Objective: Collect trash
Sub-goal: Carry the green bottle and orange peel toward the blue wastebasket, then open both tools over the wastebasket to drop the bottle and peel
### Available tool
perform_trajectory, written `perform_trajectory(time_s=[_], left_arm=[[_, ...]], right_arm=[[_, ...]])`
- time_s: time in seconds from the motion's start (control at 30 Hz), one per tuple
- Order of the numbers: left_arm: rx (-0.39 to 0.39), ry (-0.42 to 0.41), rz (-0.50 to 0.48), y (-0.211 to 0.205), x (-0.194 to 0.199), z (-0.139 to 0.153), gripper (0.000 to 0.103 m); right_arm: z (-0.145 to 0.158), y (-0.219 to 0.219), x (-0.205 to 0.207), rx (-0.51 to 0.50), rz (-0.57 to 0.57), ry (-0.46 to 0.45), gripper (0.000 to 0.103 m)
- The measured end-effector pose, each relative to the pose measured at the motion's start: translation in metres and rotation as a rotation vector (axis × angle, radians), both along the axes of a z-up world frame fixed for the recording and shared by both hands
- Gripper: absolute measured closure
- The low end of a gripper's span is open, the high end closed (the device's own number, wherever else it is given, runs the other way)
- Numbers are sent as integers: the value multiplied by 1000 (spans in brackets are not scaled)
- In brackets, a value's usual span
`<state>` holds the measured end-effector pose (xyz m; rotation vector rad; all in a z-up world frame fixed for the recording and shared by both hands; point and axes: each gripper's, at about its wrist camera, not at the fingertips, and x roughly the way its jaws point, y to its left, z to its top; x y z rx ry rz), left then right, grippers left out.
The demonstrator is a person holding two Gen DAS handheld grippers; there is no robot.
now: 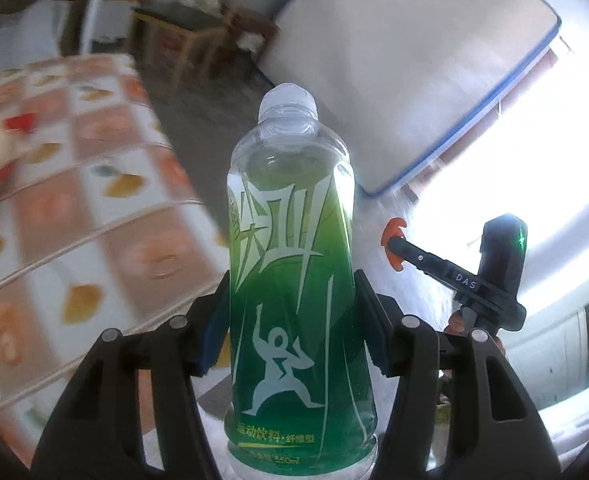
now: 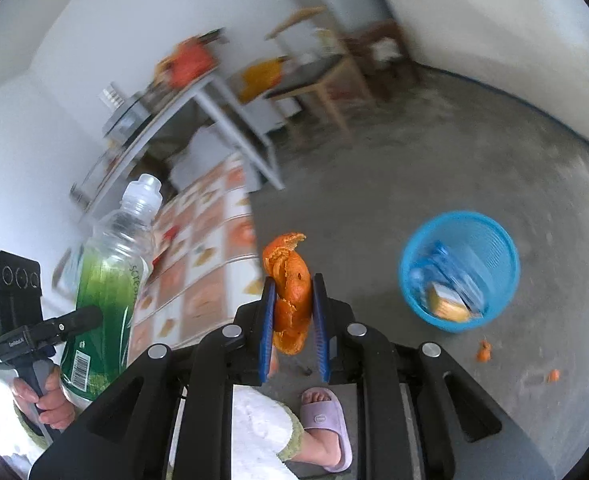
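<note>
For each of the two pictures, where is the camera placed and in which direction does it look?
Left wrist: sits behind the left tongs, looking along the green bottle they hold, towards the tablecloth and wall; fingers show.
Right wrist: sits behind the right tongs holding orange peel, looking down at the floor and blue basket; a hand and slippered foot show.
Shared: bottle, tablecloth.

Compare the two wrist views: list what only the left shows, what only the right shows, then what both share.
Left only: the bright window. Right only: the right tongs shut on an orange peel, the blue basket on the floor, peel scraps, a slippered foot. Both: the green bottle in the left tongs, and the patterned tablecloth.
</note>
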<state>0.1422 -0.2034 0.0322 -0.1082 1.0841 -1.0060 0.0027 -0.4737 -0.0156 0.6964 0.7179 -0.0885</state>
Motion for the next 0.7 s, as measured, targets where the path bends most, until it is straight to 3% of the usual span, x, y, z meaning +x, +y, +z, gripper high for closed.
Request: perform_trajectory(time_s=[0.17, 0.43, 0.57, 0.63, 0.67, 0.7], left_arm=[[84, 71, -106, -79, 9, -29, 48], [252, 174, -184, -188, 28, -92, 48], [304, 162, -198, -235, 41, -108, 48], [288, 151, -176, -259, 55, -112, 47], [281, 140, -164, -264, 58, -113, 40], [281, 122, -143, -271, 65, -115, 34]], right_arm=[[-40, -38, -12, 68, -100, 71, 85], [-132, -89, -2, 284, -182, 231, 85], [-163, -115, 25, 349, -209, 263, 84], [-175, -133, 35, 355, -254, 268, 77], [-185, -146, 43, 348, -286, 272, 70], [-192, -154, 46, 346, -307, 280, 52]])
